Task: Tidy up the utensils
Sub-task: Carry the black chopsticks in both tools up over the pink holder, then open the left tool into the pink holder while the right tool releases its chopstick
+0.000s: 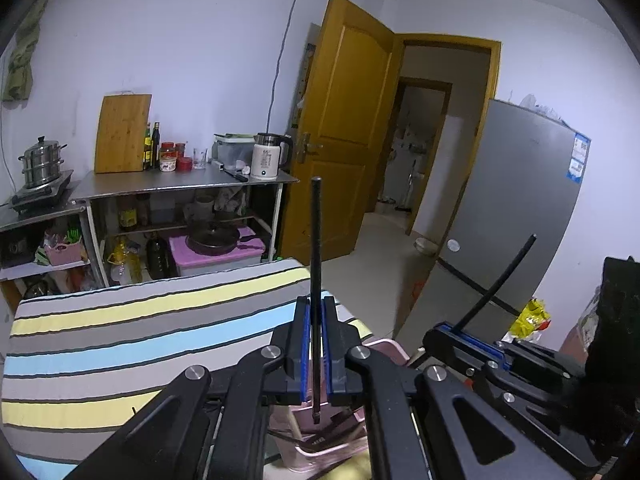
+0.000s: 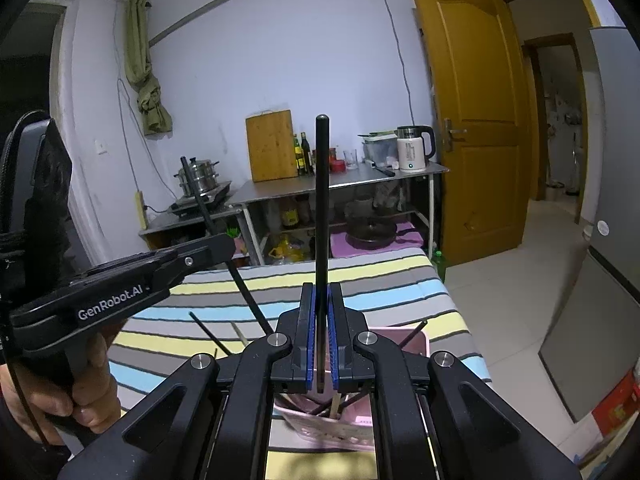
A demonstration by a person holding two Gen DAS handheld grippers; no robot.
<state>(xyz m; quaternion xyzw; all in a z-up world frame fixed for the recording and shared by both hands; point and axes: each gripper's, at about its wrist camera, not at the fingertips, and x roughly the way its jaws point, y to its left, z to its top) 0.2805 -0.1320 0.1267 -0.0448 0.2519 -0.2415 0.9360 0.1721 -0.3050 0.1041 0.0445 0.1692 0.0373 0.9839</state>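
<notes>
My left gripper (image 1: 316,312) is shut on a thin black chopstick (image 1: 316,240) that stands upright between its blue pads. My right gripper (image 2: 321,300) is shut on a second black chopstick (image 2: 322,192), also upright. Both are held over a pink utensil basket (image 2: 416,340), also in the left wrist view (image 1: 320,448), which sits on a striped cloth surface (image 1: 140,328). Several more sticks lean in the basket (image 2: 332,406). The right gripper shows in the left wrist view (image 1: 452,332) with its chopstick (image 1: 500,280) slanting up. The left gripper shows in the right wrist view (image 2: 216,248).
A steel kitchen table (image 1: 180,184) stands behind the striped surface with a cutting board (image 1: 122,132), bottles, a kettle (image 1: 268,156) and a steamer pot (image 1: 40,162). A wooden door (image 1: 344,128) stands open. A grey fridge (image 1: 512,208) is to the right.
</notes>
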